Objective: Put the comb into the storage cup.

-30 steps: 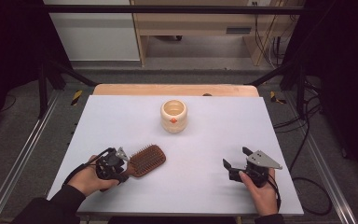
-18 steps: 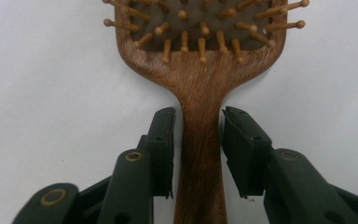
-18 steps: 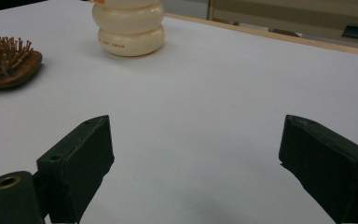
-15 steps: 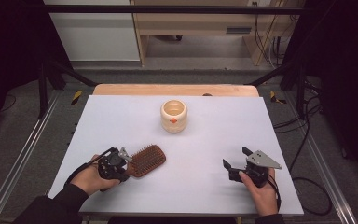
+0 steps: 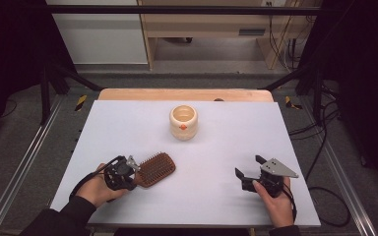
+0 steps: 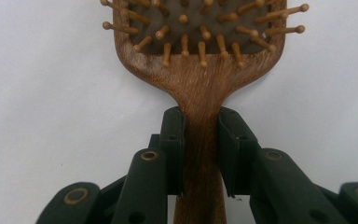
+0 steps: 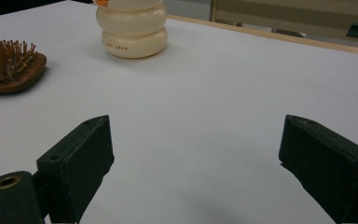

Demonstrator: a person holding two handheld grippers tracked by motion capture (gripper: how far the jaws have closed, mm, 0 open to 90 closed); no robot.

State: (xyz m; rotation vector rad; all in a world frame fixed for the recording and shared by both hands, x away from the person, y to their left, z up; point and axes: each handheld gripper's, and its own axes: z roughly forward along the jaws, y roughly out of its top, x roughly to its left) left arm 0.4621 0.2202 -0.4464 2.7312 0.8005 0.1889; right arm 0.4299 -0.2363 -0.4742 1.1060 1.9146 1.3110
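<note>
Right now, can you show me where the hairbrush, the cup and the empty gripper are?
hairbrush (image 5: 156, 168), high view, on its bristle head.
cup (image 5: 183, 122), high view, on its cream side wall.
right gripper (image 5: 250, 172), high view, midway between its open fingertips.

The left gripper (image 6: 200, 154) closes its jaws over the last second. A second ago they stand slightly apart around the handle of the hairbrush (image 5: 153, 169); now both black pads press against the two sides of the narrow wooden handle, just below where it widens into the bristled head. The handle runs straight up between the pads in the left gripper view, with no gap showing on either side. In the high view the left gripper (image 5: 119, 173) sits at the brush's handle end, near the table's front left, gripping it.
</note>
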